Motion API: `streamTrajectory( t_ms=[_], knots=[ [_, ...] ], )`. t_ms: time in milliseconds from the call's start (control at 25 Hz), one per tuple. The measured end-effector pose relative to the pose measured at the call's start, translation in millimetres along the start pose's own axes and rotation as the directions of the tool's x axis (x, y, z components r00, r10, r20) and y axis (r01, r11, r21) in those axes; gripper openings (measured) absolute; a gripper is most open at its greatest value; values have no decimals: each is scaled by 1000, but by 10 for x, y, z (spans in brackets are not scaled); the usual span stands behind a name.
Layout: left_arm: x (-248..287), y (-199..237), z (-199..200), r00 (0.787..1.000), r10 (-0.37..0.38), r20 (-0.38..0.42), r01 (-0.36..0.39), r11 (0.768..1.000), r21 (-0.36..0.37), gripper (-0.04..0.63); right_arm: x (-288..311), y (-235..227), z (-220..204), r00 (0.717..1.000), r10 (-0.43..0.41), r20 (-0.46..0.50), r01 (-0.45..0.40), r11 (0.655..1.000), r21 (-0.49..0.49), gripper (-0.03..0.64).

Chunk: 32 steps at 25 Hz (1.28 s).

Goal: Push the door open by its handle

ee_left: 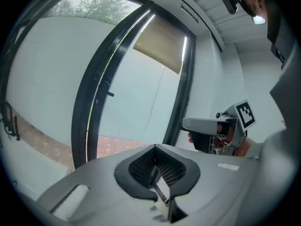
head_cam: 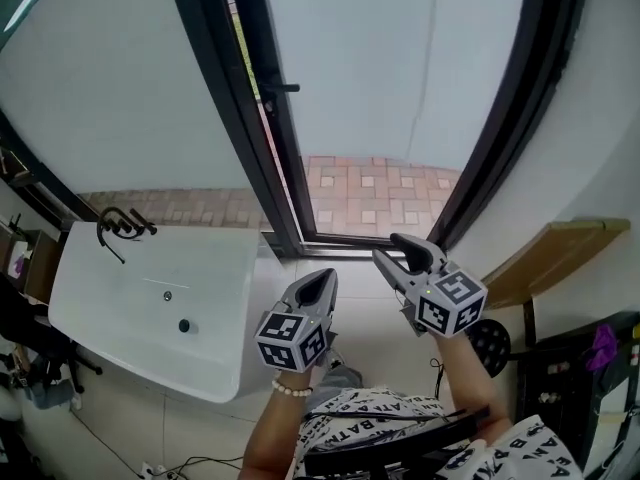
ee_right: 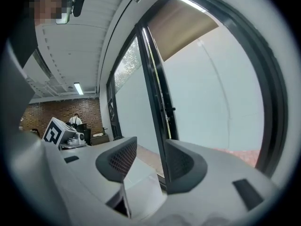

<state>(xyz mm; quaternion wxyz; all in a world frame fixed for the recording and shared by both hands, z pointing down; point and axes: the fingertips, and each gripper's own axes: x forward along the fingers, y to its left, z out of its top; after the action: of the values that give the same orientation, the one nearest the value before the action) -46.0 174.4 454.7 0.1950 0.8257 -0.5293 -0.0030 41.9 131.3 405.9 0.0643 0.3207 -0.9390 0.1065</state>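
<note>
Handle (head_cam: 283, 88): small black stub on the dark door (head_cam: 236, 88) edge, well ahead of us.
Right gripper (head_cam: 392, 249): jaws half apart, holding nothing.
Left gripper (head_cam: 321, 281): jaws together, empty.
Advice: we should meet the handle squarely, then push steadily.

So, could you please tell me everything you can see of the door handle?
The handle is a small, slim black lever, metal by the look, sticking out sideways from the dark door frame partway up, towards the glass pane at its right. It sits at rest and nothing touches it: the left gripper and the right gripper are both short of it.
</note>
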Motion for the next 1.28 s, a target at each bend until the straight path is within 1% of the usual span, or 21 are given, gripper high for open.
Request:
streamTrajectory(
  t_ms=[40, 80, 120, 280, 320, 400, 480, 720, 800, 840, 880, 1000, 1120, 1280],
  knots=[
    [68, 96, 66, 1000, 0, 4, 0, 1000, 1, -2, 139, -25, 57, 1000, 12, -4, -12, 1000, -12, 207],
    [129, 182, 124, 1000, -1, 6, 1, 1000, 1, -2, 269, -42, 102, 1000, 27, -11, -27, 999, -23, 230],
    [184, 260, 174, 1000, -3, 7, 3, 1000, 3, -2, 389, -55, 138, 999, 42, -18, -43, 998, -34, 287],
    [402, 524, 319, 1000, -9, 3, 9, 1000, 8, -2, 807, -159, 290, 996, 75, -42, -79, 991, -106, 296],
    [452, 582, 362, 1000, -9, 3, 9, 1000, 8, -2, 914, -183, 333, 994, 89, -55, -95, 988, -118, 317],
    [542, 676, 447, 1000, -8, 5, 8, 1000, 8, -2, 1123, -235, 407, 988, 122, -90, -134, 981, -141, 400],
    [633, 764, 520, 1000, -2, 7, 2, 1000, 9, -2, 1339, -323, 492, 983, 142, -114, -161, 971, -175, 399],
    [864, 1044, 689, 999, 43, 27, -43, 999, -5, -2, 2001, -642, 836, 973, 197, -120, -221, 947, -233, 397],
    [944, 1150, 766, 997, 65, 41, -65, 998, -8, -2, 2227, -731, 950, 967, 212, -139, -243, 931, -273, 394],
    [990, 1200, 799, 996, 76, 45, -76, 997, -9, -2, 2344, -775, 993, 964, 219, -153, -256, 922, -292, 362],
    [1042, 1249, 832, 995, 87, 48, -87, 996, -9, -2, 2467, -819, 1030, 959, 228, -170, -272, 912, -308, 357],
    [1233, 1405, 945, 990, 125, 58, -125, 992, -7, -2, 2851, -945, 1169, 943, 253, -216, -316, 884, -344, 357],
    [1421, 1558, 1045, 985, 162, 60, -162, 987, -11, -2, 3200, -1059, 1273, 930, 266, -253, -346, 865, -364, 357],
    [1631, 1703, 1197, 981, 181, 72, -180, 983, -26, -2, 3587, -1158, 1318, 910, 273, -311, -386, 830, -402, 357]
  ],
)
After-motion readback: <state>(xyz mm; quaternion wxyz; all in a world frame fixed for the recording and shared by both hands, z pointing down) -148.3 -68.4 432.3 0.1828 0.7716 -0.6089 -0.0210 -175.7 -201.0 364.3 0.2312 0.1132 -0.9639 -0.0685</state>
